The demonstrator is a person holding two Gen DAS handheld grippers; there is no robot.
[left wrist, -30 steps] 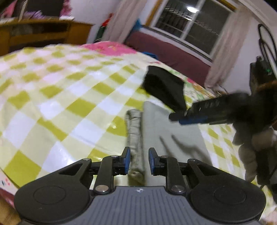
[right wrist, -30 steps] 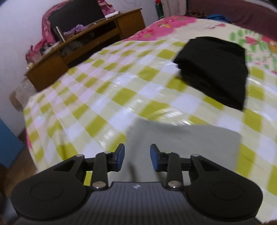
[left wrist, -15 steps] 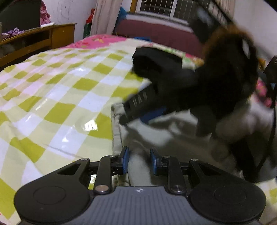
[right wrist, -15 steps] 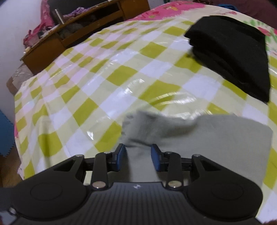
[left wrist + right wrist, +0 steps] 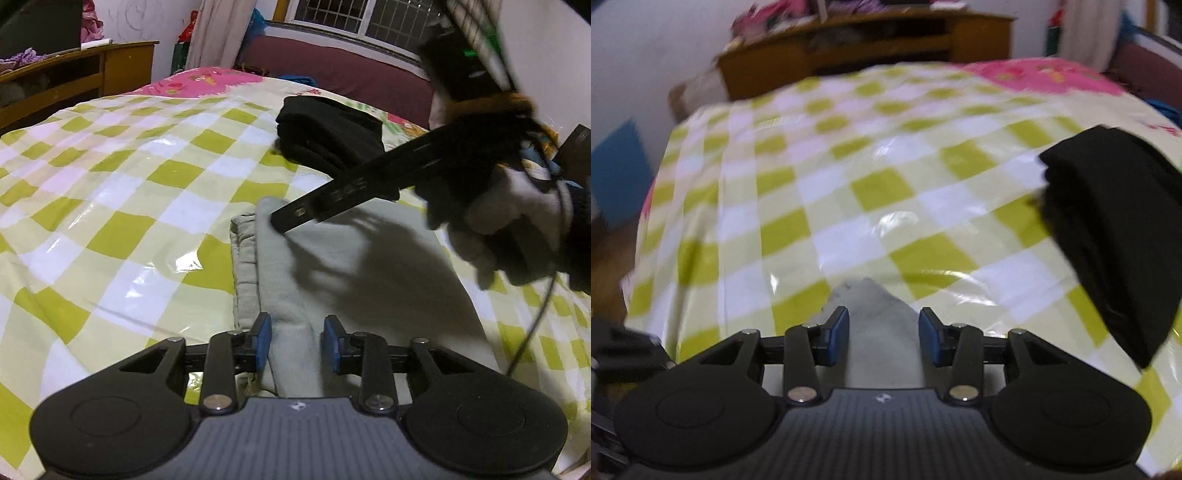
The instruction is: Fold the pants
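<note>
Grey pants lie part-folded on the checked bed, both grippers set at the folded edge.

The left gripper [image 5: 297,341] has jaws apart, straddling a soft ridge of the pants [image 5: 369,273]. The right gripper [image 5: 884,338] also has jaws apart, with a limp corner poking up between them. The cloth looks light and floppy, best pinched at that layered edge. A black folded garment [image 5: 1115,229] sits beyond, to the right.

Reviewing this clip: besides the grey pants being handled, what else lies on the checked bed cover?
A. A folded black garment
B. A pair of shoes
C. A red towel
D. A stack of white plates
A. A folded black garment lies on the checked cover beyond the grey pants; the right wrist view shows it too, and no towel, shoes or plates appear there.
</note>
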